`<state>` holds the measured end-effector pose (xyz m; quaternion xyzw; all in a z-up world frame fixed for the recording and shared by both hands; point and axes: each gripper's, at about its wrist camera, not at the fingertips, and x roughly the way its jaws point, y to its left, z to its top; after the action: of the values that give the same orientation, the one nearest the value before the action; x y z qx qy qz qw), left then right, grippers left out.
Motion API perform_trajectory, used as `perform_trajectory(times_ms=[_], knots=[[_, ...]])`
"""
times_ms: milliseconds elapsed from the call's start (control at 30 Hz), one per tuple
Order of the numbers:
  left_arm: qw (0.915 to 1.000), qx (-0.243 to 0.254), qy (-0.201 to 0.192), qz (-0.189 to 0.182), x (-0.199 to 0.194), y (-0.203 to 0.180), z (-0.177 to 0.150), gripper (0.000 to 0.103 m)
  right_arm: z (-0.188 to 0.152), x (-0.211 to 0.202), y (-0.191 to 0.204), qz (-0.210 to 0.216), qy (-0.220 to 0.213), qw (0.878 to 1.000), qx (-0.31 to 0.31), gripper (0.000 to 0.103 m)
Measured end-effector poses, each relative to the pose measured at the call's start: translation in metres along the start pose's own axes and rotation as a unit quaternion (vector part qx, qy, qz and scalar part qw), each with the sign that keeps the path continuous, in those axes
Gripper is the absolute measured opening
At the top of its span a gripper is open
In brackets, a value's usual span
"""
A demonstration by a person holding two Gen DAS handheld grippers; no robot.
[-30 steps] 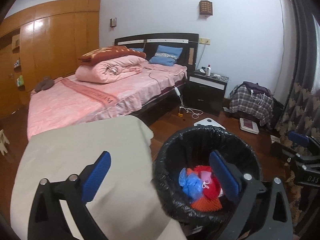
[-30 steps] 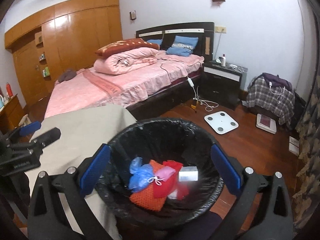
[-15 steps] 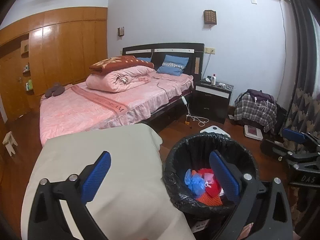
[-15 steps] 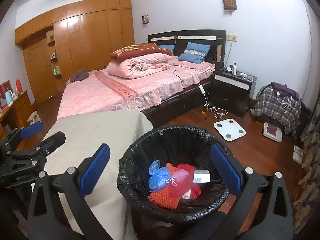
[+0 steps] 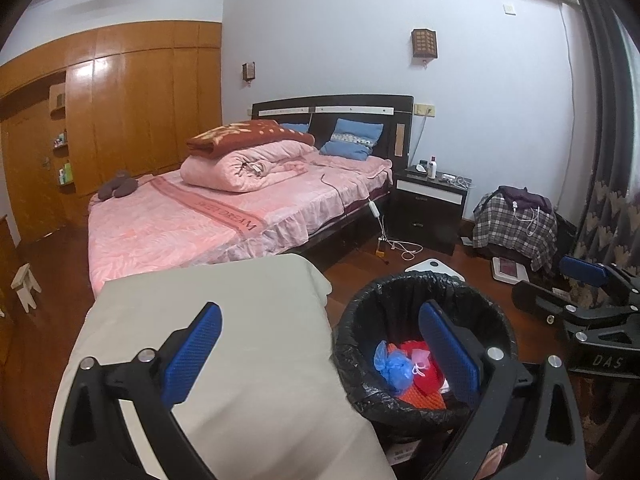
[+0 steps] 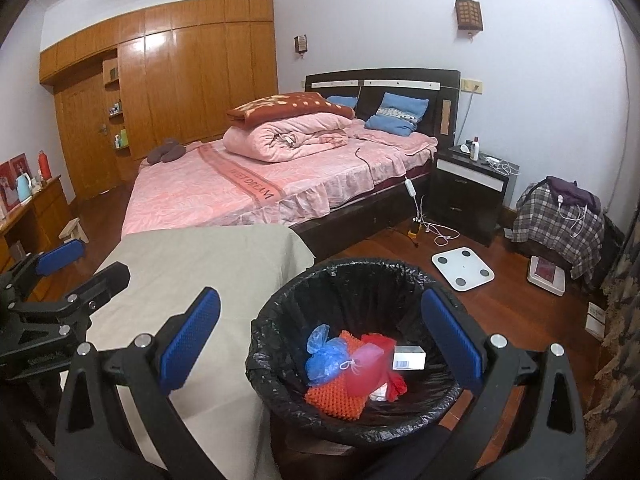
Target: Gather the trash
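Note:
A round bin lined with a black bag (image 6: pixel 280 364) stands on the wood floor right of a beige-covered table (image 6: pixel 192 264). Inside lie a blue plastic bag (image 6: pixel 324 358), an orange mesh piece (image 6: pixel 336 398), red and pink wrappers (image 6: pixel 366 364) and a small white box (image 6: pixel 408 359). The bin also shows in the left wrist view (image 5: pixel 360 376), with the blue bag (image 5: pixel 394 366). My right gripper (image 6: pixel 318 342) is open and empty above the bin. My left gripper (image 5: pixel 320 352) is open and empty above the table's right edge (image 5: pixel 240 360) and the bin.
A pink bed (image 6: pixel 256 188) lies behind the table. A dark nightstand (image 6: pixel 468 188), a white scale (image 6: pixel 464 268) and a plaid-covered heap (image 6: pixel 560 216) are on the right. Curtains (image 5: pixel 608 216) hang at the far right. A wooden wardrobe (image 6: pixel 168 76) lines the left wall.
Both grippers have risen and drawn back from the bin, so it looks smaller and lower. Both stayed open and empty. The trash in the bin has not moved.

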<state>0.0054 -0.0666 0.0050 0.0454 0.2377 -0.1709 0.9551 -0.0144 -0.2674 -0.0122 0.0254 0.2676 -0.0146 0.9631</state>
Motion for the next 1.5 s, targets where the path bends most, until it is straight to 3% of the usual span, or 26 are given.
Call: perform_trajectory(times_ms=[1500], knots=[[1.0,-0.001,-0.001,0.001,-0.0035,0.0003,-0.0006,0.097,-0.0012,-0.0011,0.0012,0.001,-0.002,1.0,-0.002,0.098]])
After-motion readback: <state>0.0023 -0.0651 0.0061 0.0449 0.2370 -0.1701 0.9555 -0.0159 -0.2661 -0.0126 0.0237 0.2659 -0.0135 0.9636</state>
